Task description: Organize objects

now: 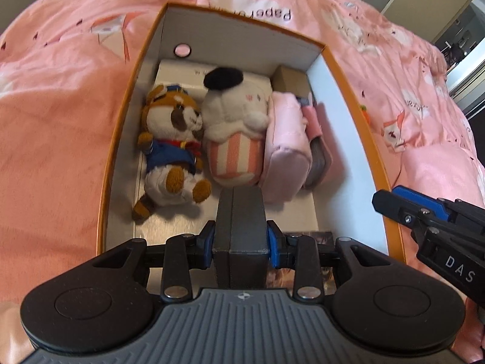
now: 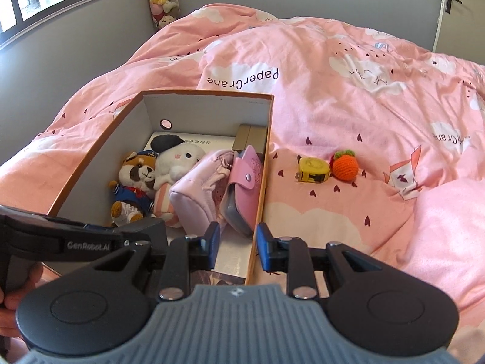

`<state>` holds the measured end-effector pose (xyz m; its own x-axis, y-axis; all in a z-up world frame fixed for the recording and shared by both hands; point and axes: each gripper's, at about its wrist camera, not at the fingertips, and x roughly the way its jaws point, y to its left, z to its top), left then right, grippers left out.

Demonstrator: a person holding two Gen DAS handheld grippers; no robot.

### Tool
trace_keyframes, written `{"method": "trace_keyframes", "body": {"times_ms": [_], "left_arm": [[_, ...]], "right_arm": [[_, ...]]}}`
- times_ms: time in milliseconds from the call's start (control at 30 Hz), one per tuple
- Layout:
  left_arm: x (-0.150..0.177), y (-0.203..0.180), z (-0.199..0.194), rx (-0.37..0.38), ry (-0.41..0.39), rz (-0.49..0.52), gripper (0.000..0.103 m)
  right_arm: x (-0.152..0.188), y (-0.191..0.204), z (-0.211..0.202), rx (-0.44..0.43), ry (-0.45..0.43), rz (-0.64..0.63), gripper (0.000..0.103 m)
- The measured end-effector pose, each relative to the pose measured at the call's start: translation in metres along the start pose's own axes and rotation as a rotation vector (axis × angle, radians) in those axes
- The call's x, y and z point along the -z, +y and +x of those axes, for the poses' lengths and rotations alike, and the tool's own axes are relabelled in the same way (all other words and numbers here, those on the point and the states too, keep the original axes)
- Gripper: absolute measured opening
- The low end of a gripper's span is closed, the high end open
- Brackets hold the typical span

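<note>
Left wrist view shows your left gripper [image 1: 241, 244] clamped on a dark grey rectangular case [image 1: 241, 221], its blue pads pressing both sides while the case hangs over the near end of the orange-rimmed cardboard box with white inner walls [image 1: 345, 112]. That box sits on the pink duvet printed with clouds and paper cranes [image 1: 60, 121], which covers the bed. Inside the box you have, side by side, a brown plush raccoon in a blue sailor suit [image 1: 172, 148] at the left, a white plush animal with a black beret and a pink-striped body [image 1: 235, 127] just beside it, a pale pink soft pouch [image 1: 285, 145] touching that one, and a pink snap-flap case [image 1: 315, 130] squeezed against the right wall. A white flat box [image 1: 178, 69] lies under the plush heads, and a tan cardboard block [image 1: 291, 77] stands in the far right corner. Right wrist view shows your right gripper [image 2: 237, 248] holding nothing, its jaws narrowly apart and straddling the box's near right wall. Out on the duvet to the right of the box, a yellow tape measure [image 2: 313, 170] and an orange crocheted carrot ball with a green top [image 2: 345, 165] lie touching each other. Part of a hand [image 2: 9, 306] grips the left tool's handle at the frame's left edge.
</note>
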<state>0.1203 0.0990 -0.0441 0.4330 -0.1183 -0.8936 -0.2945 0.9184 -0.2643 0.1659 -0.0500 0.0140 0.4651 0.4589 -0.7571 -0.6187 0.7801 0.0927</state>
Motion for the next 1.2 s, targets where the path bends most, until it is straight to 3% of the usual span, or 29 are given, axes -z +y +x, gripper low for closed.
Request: {"method": "trace_keyframes", "body": {"times_ms": [200,367,467,567,700,800,867,967,1200], "left_arm": [[0.005,-0.018,-0.012,-0.104,-0.023,0.161,0.045],[0.011,-0.023,-0.017,-0.133,-0.009,0.229,0.046],[0.012,-0.024,-0.019,-0.149,-0.01,0.241,0.042],[0.011,-0.021,-0.02,-0.118,-0.018,0.228,0.027],[0.002,-0.005,-0.018,-0.003,-0.02,0.097,0.024],[-0.002,0.001,-0.016,0.014,-0.018,0.046,0.024],[-0.003,0.0,-0.014,-0.01,0.001,0.066,0.024],[0.002,-0.018,-0.011,-0.15,0.02,0.211,0.017],[0.005,-0.017,-0.004,-0.141,0.057,0.235,0.019]], "right_arm": [[0.004,-0.002,-0.001,-0.012,-0.015,0.002,0.029],[0.006,-0.005,-0.003,-0.02,-0.021,0.012,0.029],[0.007,-0.005,-0.005,-0.024,-0.024,0.012,0.029],[0.007,-0.003,-0.006,-0.023,-0.03,0.007,0.029],[0.007,-0.002,-0.005,-0.02,-0.034,0.001,0.03],[0.007,-0.001,-0.006,-0.018,-0.035,-0.001,0.03],[0.007,0.0,-0.006,-0.018,-0.037,-0.002,0.03],[0.007,0.002,-0.006,-0.016,-0.039,-0.004,0.03],[0.007,0.002,-0.007,-0.014,-0.041,-0.014,0.032]]}}
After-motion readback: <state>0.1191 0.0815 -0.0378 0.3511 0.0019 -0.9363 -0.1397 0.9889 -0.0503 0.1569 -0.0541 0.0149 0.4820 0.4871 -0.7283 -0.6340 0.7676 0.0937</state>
